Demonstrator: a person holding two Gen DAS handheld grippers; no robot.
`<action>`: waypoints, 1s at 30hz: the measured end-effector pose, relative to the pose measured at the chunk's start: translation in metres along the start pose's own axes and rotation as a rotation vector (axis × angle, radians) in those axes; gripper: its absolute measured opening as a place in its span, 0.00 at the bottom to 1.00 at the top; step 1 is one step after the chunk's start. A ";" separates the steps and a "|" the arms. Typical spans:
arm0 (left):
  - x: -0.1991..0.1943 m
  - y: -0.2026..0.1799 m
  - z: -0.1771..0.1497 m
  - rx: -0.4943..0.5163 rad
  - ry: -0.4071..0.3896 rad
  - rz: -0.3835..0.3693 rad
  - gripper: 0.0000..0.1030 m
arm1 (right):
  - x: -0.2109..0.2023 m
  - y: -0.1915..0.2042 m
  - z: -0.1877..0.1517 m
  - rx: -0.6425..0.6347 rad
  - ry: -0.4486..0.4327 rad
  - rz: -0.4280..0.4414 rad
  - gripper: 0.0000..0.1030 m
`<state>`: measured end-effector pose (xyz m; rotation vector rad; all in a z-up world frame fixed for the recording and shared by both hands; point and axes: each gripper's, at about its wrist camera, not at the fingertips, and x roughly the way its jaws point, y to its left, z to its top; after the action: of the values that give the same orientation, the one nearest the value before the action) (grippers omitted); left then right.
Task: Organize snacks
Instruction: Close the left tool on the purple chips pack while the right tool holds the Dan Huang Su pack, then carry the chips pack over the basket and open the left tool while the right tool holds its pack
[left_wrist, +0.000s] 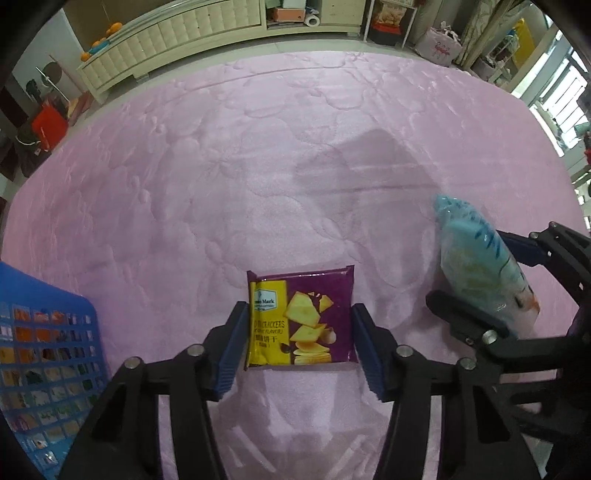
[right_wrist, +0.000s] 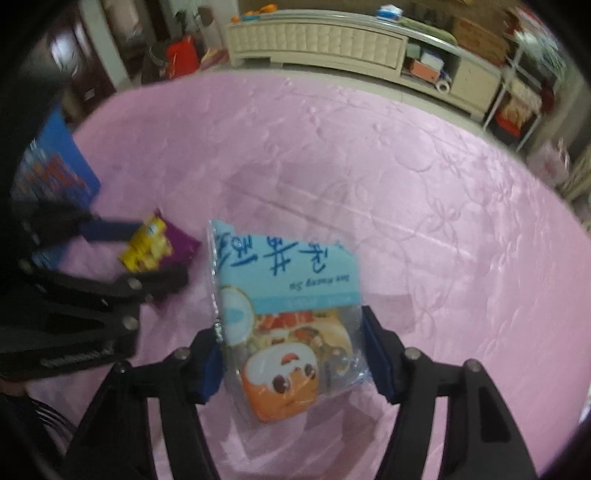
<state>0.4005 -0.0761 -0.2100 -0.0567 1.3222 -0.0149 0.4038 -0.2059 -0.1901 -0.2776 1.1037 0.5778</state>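
The left gripper (left_wrist: 299, 347) has its fingers clamped on the purple cracker packet (left_wrist: 301, 317), which lies on the pink bed (left_wrist: 258, 166) near the blue basket (left_wrist: 48, 354). Beside it, the right gripper (right_wrist: 291, 354) has its fingers clamped on the light blue snack bag (right_wrist: 288, 295).

Light-blue snack bag (right_wrist: 291, 317): between the right gripper (right_wrist: 291, 354) pads, both touching its sides
Cracker packet (right_wrist: 159, 245): left of the bag — in the left gripper (right_wrist: 147, 254)
Blue basket (right_wrist: 59, 162): farther left
Surface: pink quilt (right_wrist: 424, 221)
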 end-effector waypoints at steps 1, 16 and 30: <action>-0.002 0.001 -0.002 -0.015 0.001 -0.024 0.50 | -0.005 -0.002 -0.001 0.012 -0.005 0.023 0.66; -0.095 -0.003 -0.064 -0.055 -0.092 -0.106 0.50 | -0.085 0.021 -0.039 0.041 -0.020 0.003 0.66; -0.219 0.056 -0.130 -0.039 -0.255 -0.168 0.50 | -0.196 0.111 -0.061 0.040 -0.121 -0.072 0.66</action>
<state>0.2189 -0.0149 -0.0323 -0.1972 1.0597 -0.1211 0.2316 -0.2029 -0.0333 -0.2438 0.9831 0.5013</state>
